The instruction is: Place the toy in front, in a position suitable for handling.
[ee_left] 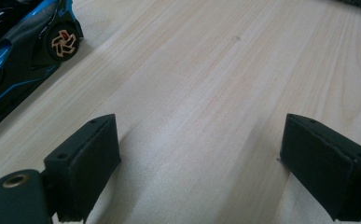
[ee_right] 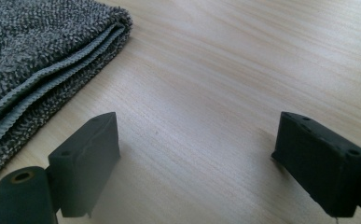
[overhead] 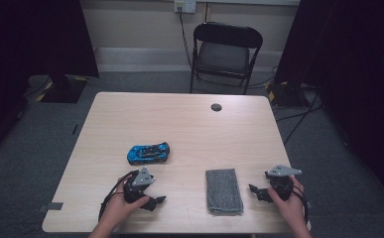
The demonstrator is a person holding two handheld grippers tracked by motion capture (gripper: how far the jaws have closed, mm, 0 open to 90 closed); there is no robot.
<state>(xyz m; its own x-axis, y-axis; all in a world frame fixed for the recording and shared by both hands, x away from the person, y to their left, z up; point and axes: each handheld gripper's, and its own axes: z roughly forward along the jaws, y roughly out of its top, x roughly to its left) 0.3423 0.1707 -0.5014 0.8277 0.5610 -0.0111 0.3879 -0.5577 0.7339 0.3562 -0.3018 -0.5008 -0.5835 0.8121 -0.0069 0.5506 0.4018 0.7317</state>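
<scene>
Jaws spread wide and empty on left gripper (overhead: 159, 200) and right gripper (overhead: 253, 189); folded grey cloth (overhead: 224, 191) between, blue toy car (overhead: 148, 153) beyond left; probably cloth first, pinching one edge squarely.

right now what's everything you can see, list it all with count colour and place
toy car: 1, blue and black, left of table centre
folded cloth: 1, grey, near edge between the grippers
table: 1, light wood, centre
round cap: 1, dark, far side of the tabletop
folding chair: 1, black, behind the table
wall socket: 1, white, back wall
left gripper: 1, black, near left, jaws open, holding nothing
right gripper: 1, black, near right, jaws open, holding nothing
</scene>
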